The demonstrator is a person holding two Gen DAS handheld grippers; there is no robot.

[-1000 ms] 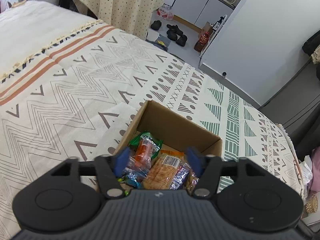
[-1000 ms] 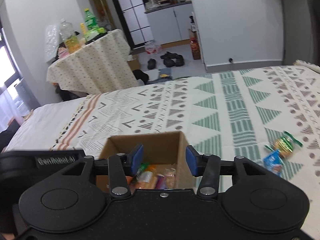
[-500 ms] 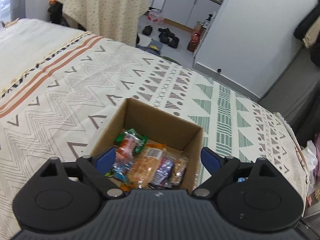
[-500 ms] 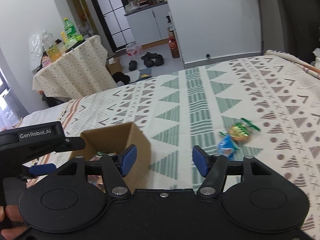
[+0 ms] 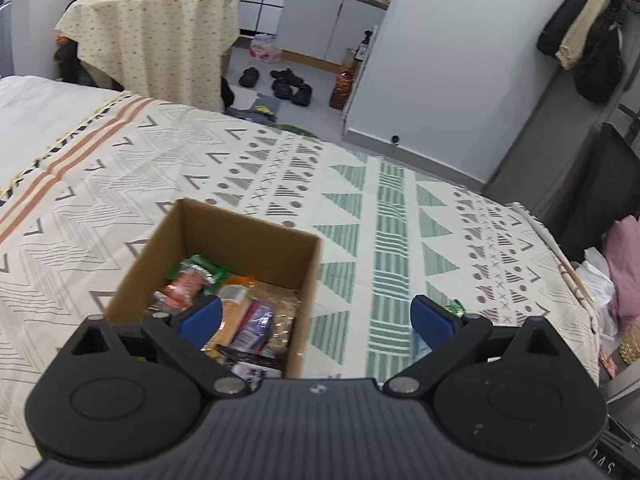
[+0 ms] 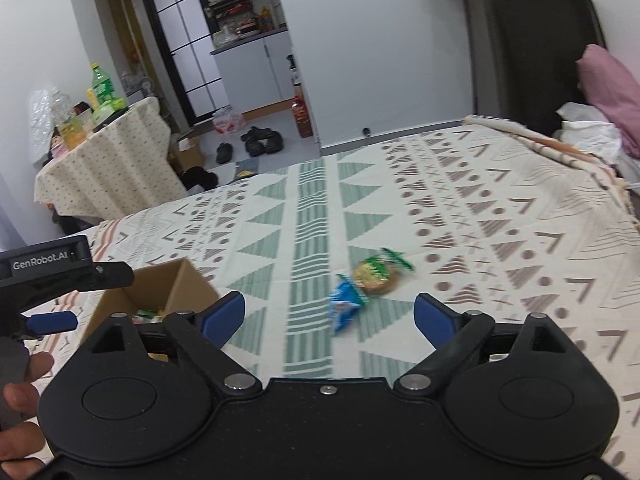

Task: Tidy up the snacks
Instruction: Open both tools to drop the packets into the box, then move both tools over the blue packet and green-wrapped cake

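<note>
My right gripper [image 6: 328, 318], jaws opening with nothing between them, faces the light, crinkly blue snack packet [image 6: 345, 304] on the bed [image 6: 500, 200]; I would pinch its middle gently.

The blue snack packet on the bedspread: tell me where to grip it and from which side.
Grip the blue snack packet across its narrow middle, coming down from above. It lies flat on the bedspread, apparently touching the round green-wrapped snack, so keep the fingers clear of that upper end.
</note>
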